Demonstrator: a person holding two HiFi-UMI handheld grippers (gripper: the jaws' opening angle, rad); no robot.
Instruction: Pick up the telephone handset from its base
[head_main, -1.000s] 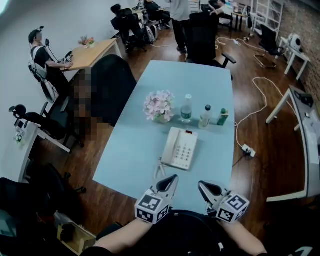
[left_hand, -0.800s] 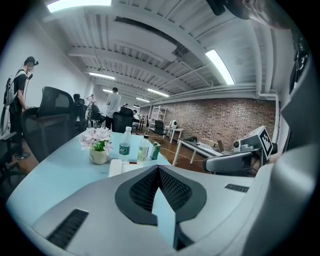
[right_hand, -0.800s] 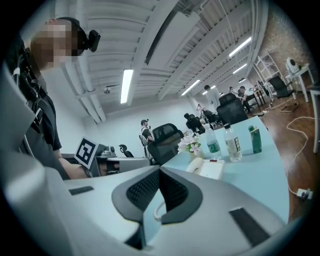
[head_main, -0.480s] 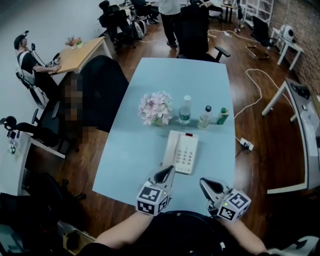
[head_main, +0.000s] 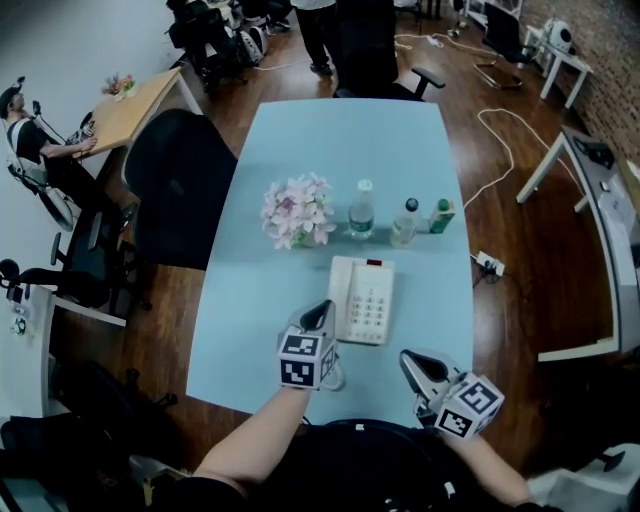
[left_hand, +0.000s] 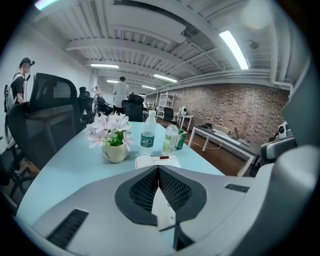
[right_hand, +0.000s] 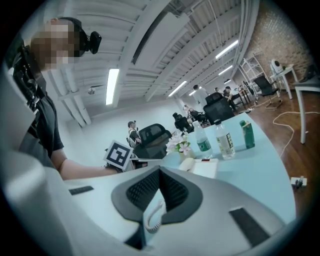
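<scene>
A white telephone (head_main: 366, 300) lies on the pale blue table (head_main: 250, 310), its handset (head_main: 341, 296) resting along the base's left side. My left gripper (head_main: 320, 309) is shut and empty, with its tips just at the handset's near end. The left gripper view shows the phone (left_hand: 157, 161) straight ahead beyond the closed jaws. My right gripper (head_main: 409, 361) hovers over the table's near edge, right of the phone and apart from it, shut with nothing in it. Past its closed jaws, the right gripper view takes in the handset (right_hand: 186, 164) and the coiled cord (right_hand: 152, 218).
A pot of pink flowers (head_main: 296, 211), two water bottles (head_main: 361, 209) (head_main: 405, 222) and a green carton (head_main: 442, 215) stand in a row behind the phone. A black office chair (head_main: 178, 185) stands at the table's left. People sit at desks in the background.
My left gripper has moved forward and down, from the table's near edge up to the handset's near end. The right gripper has shifted only a little.
</scene>
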